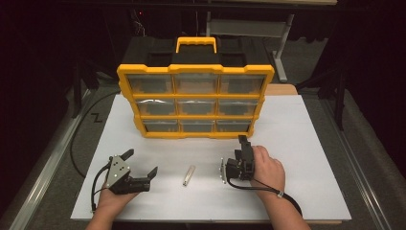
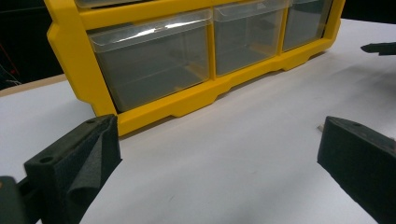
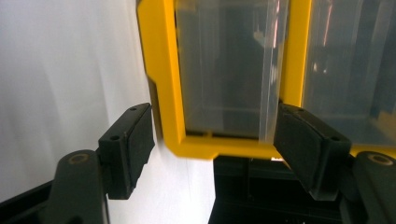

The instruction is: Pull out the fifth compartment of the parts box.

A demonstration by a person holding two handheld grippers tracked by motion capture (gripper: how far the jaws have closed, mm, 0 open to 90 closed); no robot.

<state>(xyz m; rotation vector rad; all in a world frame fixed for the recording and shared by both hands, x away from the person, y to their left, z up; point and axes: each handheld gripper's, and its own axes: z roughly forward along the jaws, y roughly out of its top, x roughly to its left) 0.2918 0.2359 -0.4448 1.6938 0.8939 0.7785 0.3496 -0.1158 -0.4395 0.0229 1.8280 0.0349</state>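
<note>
A yellow organiser (image 1: 196,98) with clear drawers stands upright at the back of the white board (image 1: 306,158). A small silvery metal piece (image 1: 189,175) lies flat in front of it, between my two grippers. My left gripper (image 1: 141,162) rests low at the front left, open and empty, and its view looks at the organiser's bottom row (image 2: 187,105) past its own jaws (image 2: 219,149). My right gripper (image 1: 244,142) is rolled on its side and points at the organiser's lower right corner (image 3: 163,93). Its jaws (image 3: 217,140) stand apart with nothing between them.
The organiser's yellow handle (image 1: 196,44) sticks up at the back. A black cable (image 1: 76,143) trails off the board's left edge. Bare white board lies left and right of the organiser and along the front. The right gripper's tip (image 2: 378,47) shows far off in the left gripper view.
</note>
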